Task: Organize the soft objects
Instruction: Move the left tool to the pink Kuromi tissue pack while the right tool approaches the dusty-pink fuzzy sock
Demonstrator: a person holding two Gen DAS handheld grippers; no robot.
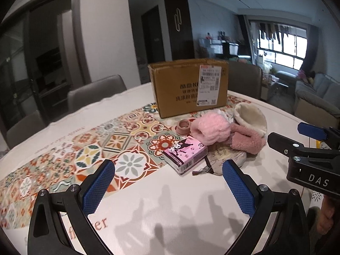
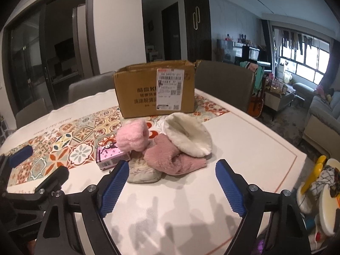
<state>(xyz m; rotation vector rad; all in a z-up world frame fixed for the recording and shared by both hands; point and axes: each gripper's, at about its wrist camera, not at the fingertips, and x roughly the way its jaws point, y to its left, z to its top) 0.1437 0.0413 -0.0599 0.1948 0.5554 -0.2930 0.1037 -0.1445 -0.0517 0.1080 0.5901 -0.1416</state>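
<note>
left gripper (image 1: 169, 180): jaws wide apart, nothing between them, above bare table (image 1: 191, 212).
right gripper (image 2: 172, 182): jaws wide apart, empty, short of the pile.
soft pile: light pink fluffy piece (image 2: 132, 138), dusty pink fleece (image 2: 170, 157), white fleece (image 2: 187, 136), grey pouch (image 2: 144, 173), touching each other.
box (image 2: 155, 89): cardboard, open top, behind the pile.
pink pack (image 2: 110, 154): just left of the pile.

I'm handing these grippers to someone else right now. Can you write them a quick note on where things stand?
Left hand-held gripper: open, empty, short of the pile.
Right hand-held gripper: open, empty, facing the pile.
Pile in front of the cardboard box: light pink fluffy item, cream fleece item, dusty pink fleece item, grey pouch, pink tissue pack.
Done: nothing visibly sorted.
Left: everything.
</note>
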